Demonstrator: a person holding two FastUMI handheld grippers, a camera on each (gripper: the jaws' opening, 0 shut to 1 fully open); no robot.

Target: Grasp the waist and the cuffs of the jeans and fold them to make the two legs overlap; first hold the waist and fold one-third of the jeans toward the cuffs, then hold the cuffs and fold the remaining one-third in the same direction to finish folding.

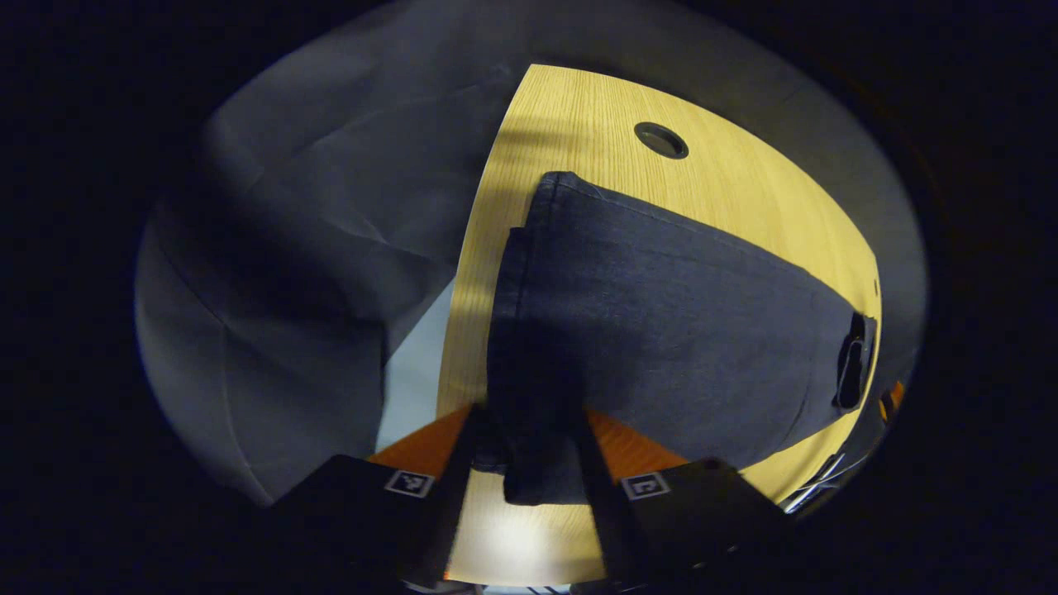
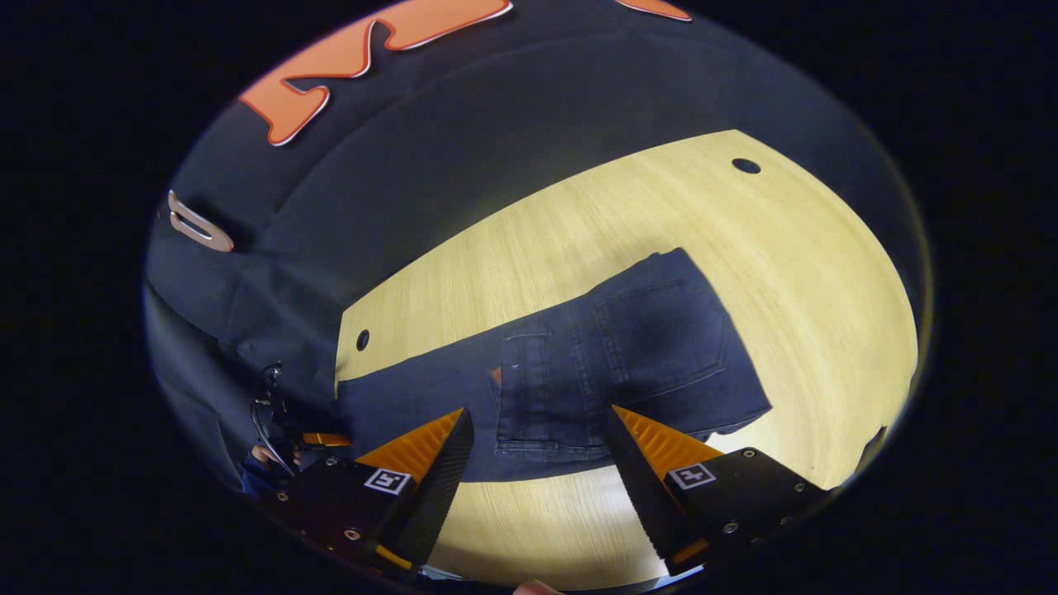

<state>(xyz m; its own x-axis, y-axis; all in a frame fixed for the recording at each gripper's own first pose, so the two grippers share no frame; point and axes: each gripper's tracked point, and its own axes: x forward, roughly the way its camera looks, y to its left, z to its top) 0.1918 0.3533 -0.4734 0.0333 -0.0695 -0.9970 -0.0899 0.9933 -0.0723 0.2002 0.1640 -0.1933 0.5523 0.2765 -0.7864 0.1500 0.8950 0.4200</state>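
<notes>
Two legs of the jeans (image 2: 628,364) already overlap flat on the tabletop (image 2: 793,273), left gripper (image 1: 529,463) jaws clamped on the cuff end, right gripper (image 2: 537,463) jaws apart above the waist; both third-folds apparently remain.

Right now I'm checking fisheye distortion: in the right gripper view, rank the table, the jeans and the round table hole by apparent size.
1. Table, largest.
2. Jeans, spread across its middle.
3. Round hole, by far smallest; it lies farther off, which shrinks it somewhat.
</notes>
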